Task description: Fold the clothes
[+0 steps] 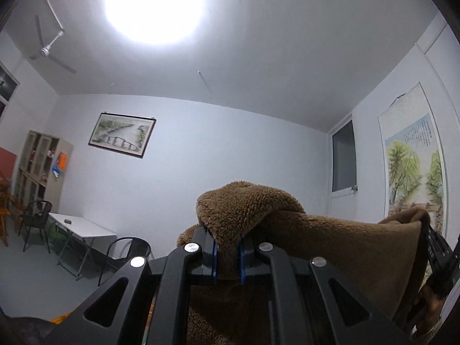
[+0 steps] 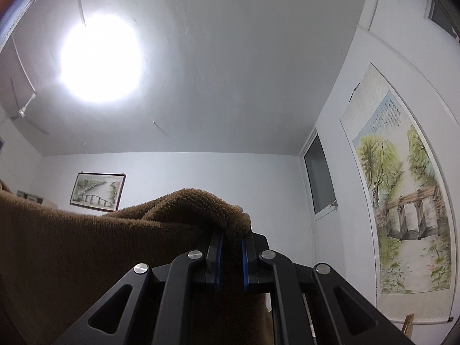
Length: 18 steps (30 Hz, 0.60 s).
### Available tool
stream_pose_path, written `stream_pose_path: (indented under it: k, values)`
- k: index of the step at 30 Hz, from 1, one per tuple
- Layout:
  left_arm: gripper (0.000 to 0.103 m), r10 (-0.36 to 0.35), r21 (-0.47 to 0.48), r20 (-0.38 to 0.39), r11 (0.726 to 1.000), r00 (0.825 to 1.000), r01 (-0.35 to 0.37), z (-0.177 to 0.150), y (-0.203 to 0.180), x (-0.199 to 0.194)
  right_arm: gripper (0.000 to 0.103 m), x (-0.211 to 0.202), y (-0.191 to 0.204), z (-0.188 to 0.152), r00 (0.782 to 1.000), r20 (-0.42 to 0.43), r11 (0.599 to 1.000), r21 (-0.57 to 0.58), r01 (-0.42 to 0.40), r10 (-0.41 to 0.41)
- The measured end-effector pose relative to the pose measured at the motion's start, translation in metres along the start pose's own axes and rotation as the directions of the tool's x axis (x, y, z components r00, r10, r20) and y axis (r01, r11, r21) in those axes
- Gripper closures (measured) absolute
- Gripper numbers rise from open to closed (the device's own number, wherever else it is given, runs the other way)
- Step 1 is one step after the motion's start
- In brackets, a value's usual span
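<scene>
a plain brown fleece garment (image 1: 330, 247) is seen between blue-padded black fingers (image 1: 213, 254); white walls (image 1: 230, 155) are hung with green-toned landscape paintings (image 2: 402, 201).

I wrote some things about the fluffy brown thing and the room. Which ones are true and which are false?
1. Both grippers are pinching the brown fleece garment. True: the left gripper and the right gripper each have it between their blue pads.
2. The garment lies flat on the white table. False: it is held up in the air, stretched between the grippers.
3. The ceiling light is on. True.
4. The ceiling fan hangs right above the tall scroll painting. False: the fan is far left, the scroll is on the right wall.
5. The garment is blue. False: it is brown; only the gripper pads are blue.
</scene>
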State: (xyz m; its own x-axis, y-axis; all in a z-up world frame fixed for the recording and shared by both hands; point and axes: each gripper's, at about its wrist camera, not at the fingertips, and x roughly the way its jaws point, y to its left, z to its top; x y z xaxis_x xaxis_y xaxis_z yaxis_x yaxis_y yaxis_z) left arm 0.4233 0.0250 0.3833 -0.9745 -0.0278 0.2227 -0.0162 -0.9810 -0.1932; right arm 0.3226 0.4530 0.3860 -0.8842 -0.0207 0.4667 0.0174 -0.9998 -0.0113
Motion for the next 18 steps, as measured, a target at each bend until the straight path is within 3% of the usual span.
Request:
stream_pose_path:
  k: [5, 8, 11, 15, 18]
  values:
    - [0.089, 0.032, 0.021, -0.015, 0.999, 0.999, -0.032, -0.012, -0.009, -0.029, 0.093, -0.029, -0.020, -0.009, 0.999, -0.053, 1.000, 0.020, 0.010, -0.009]
    - [0.089, 0.059, 0.035, -0.093, 0.998, 0.994, -0.055, -0.051, -0.005, 0.005, 0.093, -0.023, -0.024, -0.030, 0.992, -0.127, 1.000, 0.017, 0.018, -0.016]
    - [0.089, 0.084, 0.016, -0.201, 0.996, 0.976, -0.083, -0.085, 0.008, 0.039, 0.093, -0.011, -0.024, -0.058, 0.978, -0.208, 1.000, 0.010, 0.019, -0.017]
    - [0.089, 0.137, 0.053, -0.338, 0.991, 0.931, -0.127, -0.136, 0.023, 0.097, 0.093, 0.020, -0.008, -0.114, 0.940, -0.338, 0.998, -0.061, 0.010, -0.030]
    - [0.088, 0.145, 0.068, -0.489, 0.989, 0.860, -0.128, -0.190, 0.032, 0.159, 0.092, 0.056, 0.005, -0.165, 0.891, -0.451, 0.995, -0.096, 0.012, -0.054]
